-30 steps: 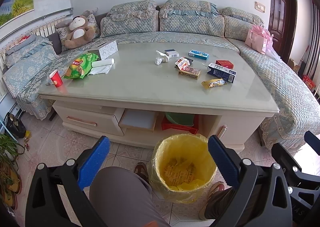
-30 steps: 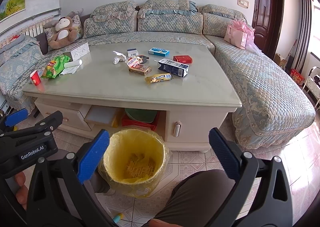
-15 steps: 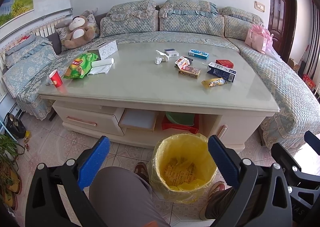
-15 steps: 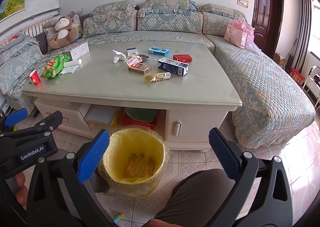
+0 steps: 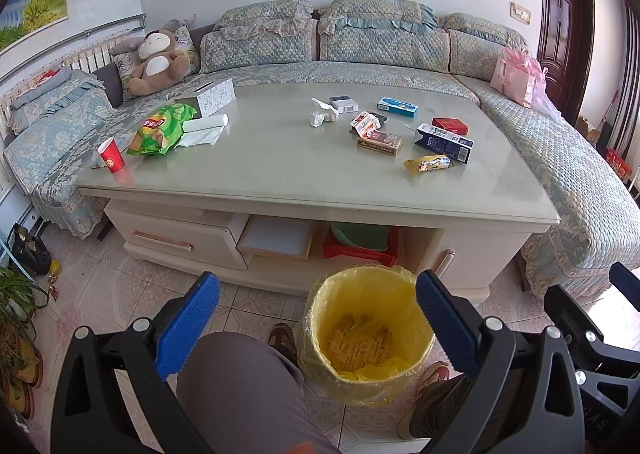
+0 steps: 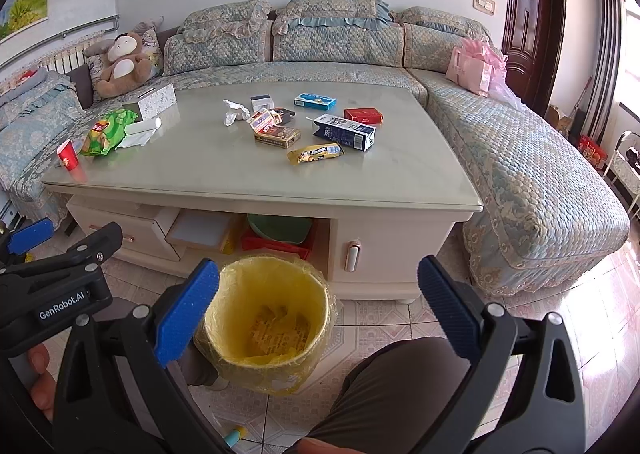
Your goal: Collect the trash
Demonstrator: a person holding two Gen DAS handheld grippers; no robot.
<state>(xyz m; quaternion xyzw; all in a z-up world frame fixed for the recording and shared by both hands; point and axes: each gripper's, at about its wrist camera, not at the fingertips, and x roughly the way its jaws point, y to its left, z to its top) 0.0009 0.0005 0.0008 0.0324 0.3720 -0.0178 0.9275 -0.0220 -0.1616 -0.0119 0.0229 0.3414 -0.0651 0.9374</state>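
A bin lined with a yellow bag stands on the floor before the coffee table. On the table lie a yellow snack wrapper, a blue-white carton, several small boxes, a crumpled tissue, a green chip bag and a red cup. My left gripper and right gripper hang open and empty over the person's knees, near the bin.
A quilted corner sofa wraps around the table, with a plush monkey and a pink bag on it. A tissue box sits on the table. A drawer under the table is pulled out. Potted plant at left.
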